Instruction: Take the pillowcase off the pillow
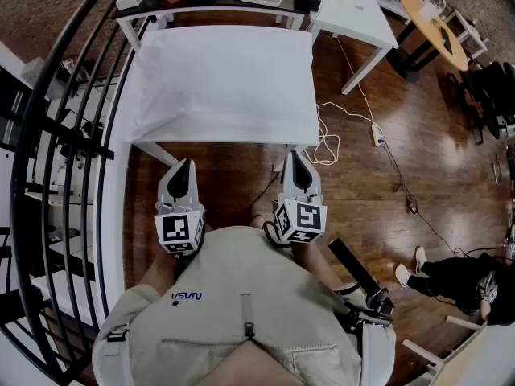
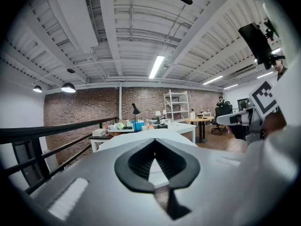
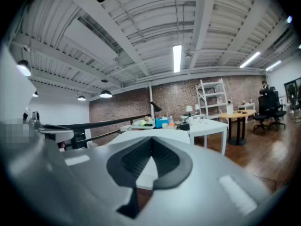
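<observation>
**A:** Entry one, from the left?

**B:** Black railing point(image 1: 72, 135), along the left edge. Not part of the job.

**A:** Next?

**B:** Left gripper point(image 1: 183, 179), held close to the person's chest and pointing at the table point(image 1: 157, 153). Its own view showed the jaws pressed together with nothing between them point(image 2: 154, 147).

**A:** The task's item?

**B:** Pillow point(image 1: 221, 83), lying flat on the table ahead and covering almost all of its top. The white pillowcase was fully on it, smooth, with no end bunched or pulled back. Which end had the opening could not be made out.

**A:** And the other tool?

**B:** Right gripper point(image 1: 296, 175), level with the left one and likewise short of the table. Its jaws were closed, and it was empty point(image 3: 151, 142).

**A:** Further right?

**B:** A white cable point(image 1: 326, 139) on the floor, and a second white table point(image 1: 354, 10) with clutter on it.

**A:** Progress?

**B:** By my judgement, none. Neither tool touched the cloth. Reaching in, opening the jaws, finding the open end and drawing the case off were all left to do.
</observation>
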`<control>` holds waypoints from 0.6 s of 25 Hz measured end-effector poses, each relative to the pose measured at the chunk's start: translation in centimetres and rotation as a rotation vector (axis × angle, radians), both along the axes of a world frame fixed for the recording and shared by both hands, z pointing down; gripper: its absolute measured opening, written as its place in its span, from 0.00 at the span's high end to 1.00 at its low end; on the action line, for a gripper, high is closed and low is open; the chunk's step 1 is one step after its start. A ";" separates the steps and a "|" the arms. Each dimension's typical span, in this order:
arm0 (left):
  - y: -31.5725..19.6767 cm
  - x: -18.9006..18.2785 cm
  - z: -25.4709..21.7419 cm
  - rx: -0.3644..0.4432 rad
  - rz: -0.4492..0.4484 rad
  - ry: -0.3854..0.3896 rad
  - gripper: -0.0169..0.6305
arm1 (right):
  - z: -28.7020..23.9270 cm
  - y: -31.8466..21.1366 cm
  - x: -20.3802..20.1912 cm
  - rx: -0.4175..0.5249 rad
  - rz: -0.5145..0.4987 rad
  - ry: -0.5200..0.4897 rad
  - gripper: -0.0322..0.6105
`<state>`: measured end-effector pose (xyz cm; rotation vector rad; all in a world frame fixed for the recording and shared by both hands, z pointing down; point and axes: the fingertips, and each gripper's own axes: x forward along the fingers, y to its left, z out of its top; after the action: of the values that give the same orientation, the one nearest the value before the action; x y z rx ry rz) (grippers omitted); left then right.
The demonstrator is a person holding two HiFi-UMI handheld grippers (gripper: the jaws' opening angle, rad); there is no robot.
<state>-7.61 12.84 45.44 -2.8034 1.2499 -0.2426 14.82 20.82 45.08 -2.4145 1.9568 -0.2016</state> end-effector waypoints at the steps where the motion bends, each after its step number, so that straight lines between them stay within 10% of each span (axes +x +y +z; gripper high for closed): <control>1: 0.2 0.8 -0.1 0.000 0.004 0.004 0.96 | -0.2 0.3 0.8 0.002 0.003 0.000 0.95; 15: 2.4 6.7 0.0 0.001 -0.049 -0.040 0.96 | 1.1 0.3 7.2 -0.028 -0.067 -0.021 0.95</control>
<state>-0.92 15.27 45.46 -2.7549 1.3108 -0.2989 22.00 21.08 46.17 -2.3551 2.0412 -0.2571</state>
